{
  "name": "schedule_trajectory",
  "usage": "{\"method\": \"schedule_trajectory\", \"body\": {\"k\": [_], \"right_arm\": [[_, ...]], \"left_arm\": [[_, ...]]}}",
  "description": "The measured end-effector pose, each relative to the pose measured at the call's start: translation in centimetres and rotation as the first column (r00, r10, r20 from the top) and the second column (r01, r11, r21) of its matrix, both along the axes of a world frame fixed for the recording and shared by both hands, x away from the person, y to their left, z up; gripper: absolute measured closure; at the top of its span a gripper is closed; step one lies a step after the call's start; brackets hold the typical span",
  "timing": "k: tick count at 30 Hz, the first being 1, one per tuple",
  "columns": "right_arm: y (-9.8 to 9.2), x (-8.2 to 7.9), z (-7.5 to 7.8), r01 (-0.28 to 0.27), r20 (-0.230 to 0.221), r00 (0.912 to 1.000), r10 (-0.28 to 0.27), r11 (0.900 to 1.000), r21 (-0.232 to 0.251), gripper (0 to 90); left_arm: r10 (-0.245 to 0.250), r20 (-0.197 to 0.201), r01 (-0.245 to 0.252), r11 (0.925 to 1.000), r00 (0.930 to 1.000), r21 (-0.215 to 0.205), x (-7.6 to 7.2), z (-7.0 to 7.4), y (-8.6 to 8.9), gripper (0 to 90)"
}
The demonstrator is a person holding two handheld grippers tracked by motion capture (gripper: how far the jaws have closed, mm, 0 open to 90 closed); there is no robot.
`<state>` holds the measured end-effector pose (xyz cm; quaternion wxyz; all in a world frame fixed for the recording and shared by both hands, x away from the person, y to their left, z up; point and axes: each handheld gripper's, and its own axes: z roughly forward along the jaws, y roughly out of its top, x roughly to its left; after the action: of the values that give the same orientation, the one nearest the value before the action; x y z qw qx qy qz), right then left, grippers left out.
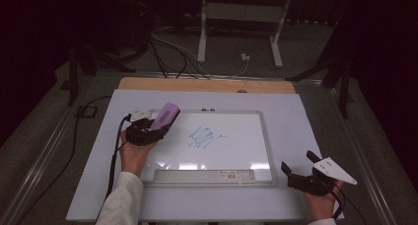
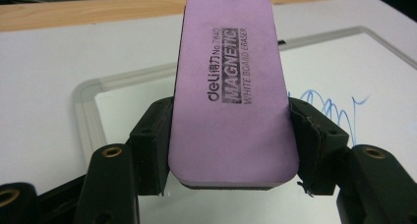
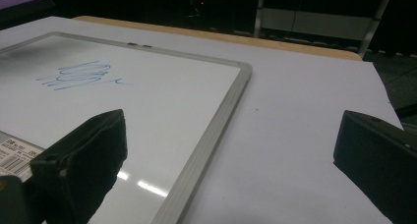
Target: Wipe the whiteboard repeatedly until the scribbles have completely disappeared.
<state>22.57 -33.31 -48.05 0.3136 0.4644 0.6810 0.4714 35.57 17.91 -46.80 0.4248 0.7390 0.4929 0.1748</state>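
The left gripper [image 1: 148, 131] is clamped on a purple whiteboard eraser [image 1: 165, 116], its two black jaws pressing the eraser's long sides, as the left gripper view shows, where the eraser [image 2: 231, 86] stands up between them with its printed face toward the camera. In the high view the eraser sits over the far left corner of the whiteboard [image 1: 261, 136], tilted so its far end points up and to the right; whether it touches the board surface cannot be told. A blue scribble [image 1: 203, 137] lies near the middle of the board, to the right of the eraser and apart from it. The right gripper [image 1: 301, 169] rests at the near right, just off the board's near right corner over the white table cover [image 1: 305, 116], its jaws spread wide with nothing between them
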Motion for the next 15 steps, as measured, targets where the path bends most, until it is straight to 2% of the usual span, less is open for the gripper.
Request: {"method": "schedule_trajectory", "body": {"k": [7,15], "right_arm": [[-0.1,0.0,0.0,0.002,0.001,1.0,-0.002,1.0,0.002,0.0],[0.0,0.0,0.0,-0.006,-0.003,1.0,0.006,1.0,-0.002,0.0]], "left_arm": [[-0.045,-0.011,0.045,0.9987,0.9989,0.025,-0.5,-0.5,-1.1,41.6],[-0.108,-0.028,0.109,0.9922,0.9938,0.06,-1.4,-1.3,-2.4,41.6]]}}
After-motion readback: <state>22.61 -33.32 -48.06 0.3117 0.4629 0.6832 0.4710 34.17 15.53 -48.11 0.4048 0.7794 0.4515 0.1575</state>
